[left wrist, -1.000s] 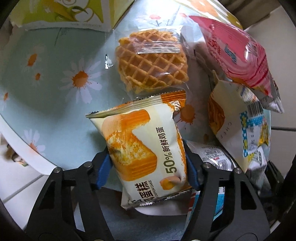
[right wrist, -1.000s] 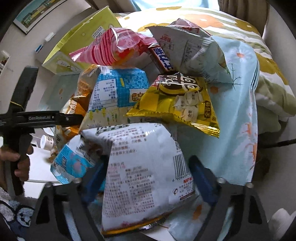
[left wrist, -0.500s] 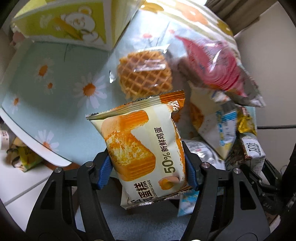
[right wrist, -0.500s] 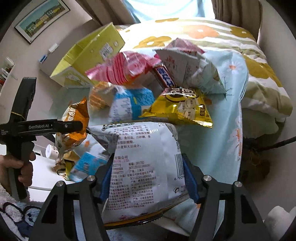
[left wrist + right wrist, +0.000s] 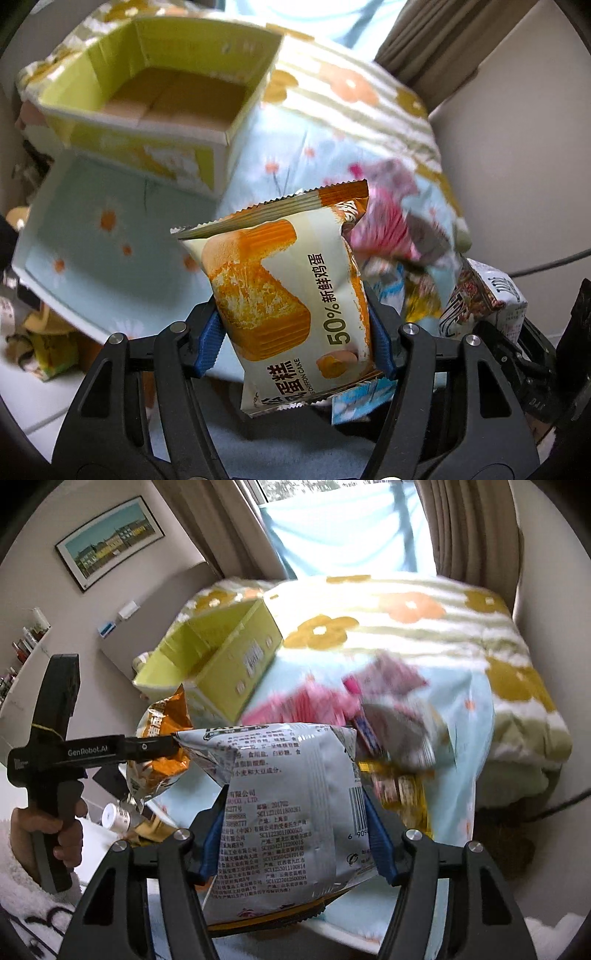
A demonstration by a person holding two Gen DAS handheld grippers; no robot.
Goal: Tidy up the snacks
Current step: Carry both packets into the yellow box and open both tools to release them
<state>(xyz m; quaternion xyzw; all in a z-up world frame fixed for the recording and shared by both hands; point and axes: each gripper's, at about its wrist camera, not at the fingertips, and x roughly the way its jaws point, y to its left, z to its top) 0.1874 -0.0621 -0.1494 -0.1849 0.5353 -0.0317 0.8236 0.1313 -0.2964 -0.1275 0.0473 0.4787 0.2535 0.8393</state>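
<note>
Both grippers [image 5: 297, 341] [image 5: 295, 843] higher, packets [image 5: 288, 295] [image 5: 291, 823] clamped.

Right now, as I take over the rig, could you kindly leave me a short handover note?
Left gripper: shut on the chiffon cake packet, held above the bed.
Right gripper: shut on a silver snack bag, also held up.
Yellow-green box: open on the bed, looks empty.
Snack pile: on the blue floral sheet, right of the box.
Done: two packets picked.
Left: probably box both, then the pile.
</note>
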